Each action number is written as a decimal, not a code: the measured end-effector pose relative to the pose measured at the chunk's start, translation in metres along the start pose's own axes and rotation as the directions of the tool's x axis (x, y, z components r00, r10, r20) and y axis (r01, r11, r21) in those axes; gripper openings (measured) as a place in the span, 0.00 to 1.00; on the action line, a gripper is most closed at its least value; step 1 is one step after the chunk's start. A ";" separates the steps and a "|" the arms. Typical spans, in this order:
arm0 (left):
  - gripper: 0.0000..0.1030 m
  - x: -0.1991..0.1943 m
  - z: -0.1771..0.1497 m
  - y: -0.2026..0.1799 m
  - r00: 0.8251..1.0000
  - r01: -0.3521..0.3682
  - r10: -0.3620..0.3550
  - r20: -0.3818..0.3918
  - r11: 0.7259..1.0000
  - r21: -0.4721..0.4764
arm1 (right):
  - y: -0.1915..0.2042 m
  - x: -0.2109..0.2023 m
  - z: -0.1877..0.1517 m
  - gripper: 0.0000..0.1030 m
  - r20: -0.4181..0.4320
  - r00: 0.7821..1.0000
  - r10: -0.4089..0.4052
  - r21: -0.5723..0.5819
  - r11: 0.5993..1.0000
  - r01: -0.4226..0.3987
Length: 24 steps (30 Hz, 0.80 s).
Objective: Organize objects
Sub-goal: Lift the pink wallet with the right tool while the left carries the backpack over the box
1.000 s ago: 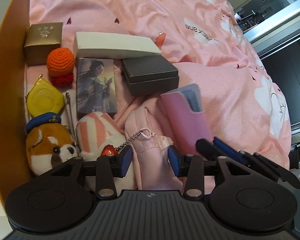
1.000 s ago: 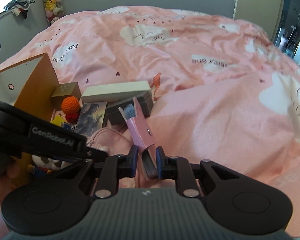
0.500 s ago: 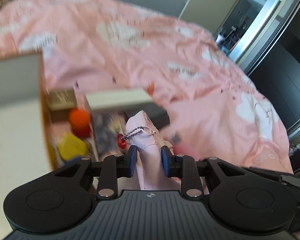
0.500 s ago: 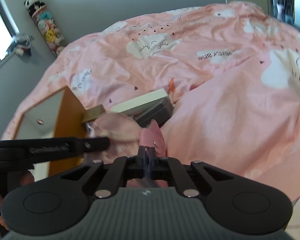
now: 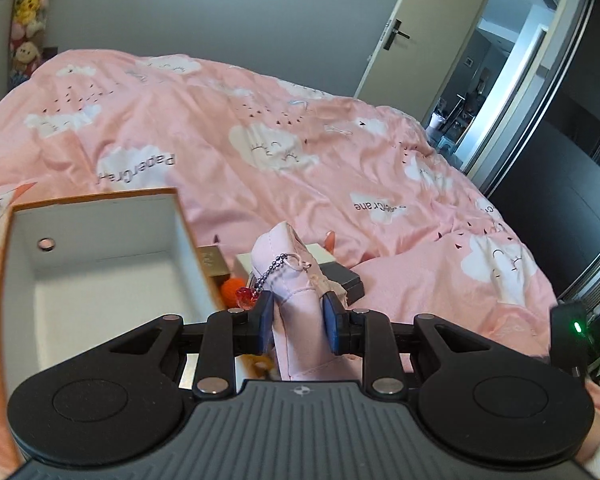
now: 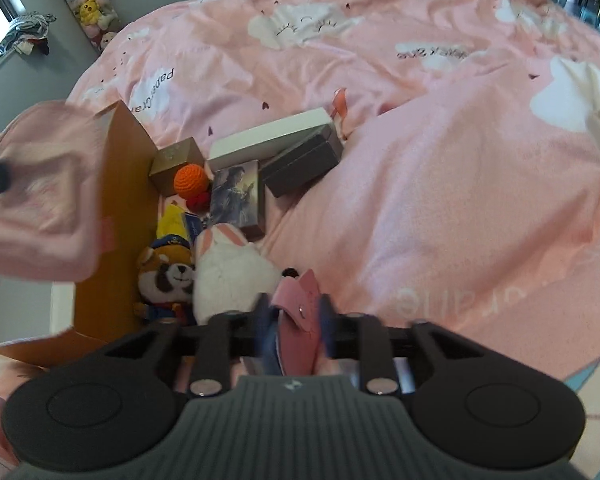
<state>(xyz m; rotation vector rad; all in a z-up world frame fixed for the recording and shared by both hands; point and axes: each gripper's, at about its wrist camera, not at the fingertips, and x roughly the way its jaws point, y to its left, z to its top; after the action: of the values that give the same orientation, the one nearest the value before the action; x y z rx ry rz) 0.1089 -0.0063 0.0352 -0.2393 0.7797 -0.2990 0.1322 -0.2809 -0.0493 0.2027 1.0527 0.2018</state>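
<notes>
Bedspread [image 5: 228,148]: pink with cloud print, spreading ahead of both grippers.
Cardboard box [image 5: 100,264]: open, white inside, ahead-left of the left gripper; orange outer wall in the right wrist view [image 6: 120,200].
Left gripper [image 5: 298,322]: pads pressed on a pale pink pouch [image 5: 296,288], held upright, with a bead chain and a red charm [image 5: 246,295] hanging on its left.
Right gripper [image 6: 294,322]: blurred; jaws close on either side of a pink snap case [image 6: 298,320].
In the way: white rabbit plush [image 6: 232,272] and red panda plush [image 6: 166,276] just ahead-left of the right gripper.
Farther ahead: picture box [image 6: 238,196], dark grey box [image 6: 300,162], long white box [image 6: 268,138], gold box [image 6: 176,164], orange crochet ball [image 6: 192,178].
</notes>
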 end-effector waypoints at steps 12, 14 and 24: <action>0.29 -0.005 -0.023 0.056 0.973 -0.222 0.222 -0.057 0.975 0.008 | 0.020 0.063 0.029 0.34 -0.292 0.954 -0.073 -0.124 0.992 0.038; 0.29 0.002 -0.029 0.063 0.965 -0.247 0.248 -0.080 0.969 0.024 | 0.017 0.058 0.025 0.27 -0.288 0.954 -0.087 -0.134 0.990 0.050; 0.29 0.016 -0.051 0.069 0.942 -0.293 0.304 -0.144 0.951 0.097 | 0.043 -0.052 0.032 0.23 0.044 0.998 0.040 -0.105 0.994 -0.036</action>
<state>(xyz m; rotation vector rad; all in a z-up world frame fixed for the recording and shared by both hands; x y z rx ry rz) 0.0946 0.0470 -0.0321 -0.0242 0.9459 -0.0588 0.1328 -0.2550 0.0206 0.1327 0.9899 0.2845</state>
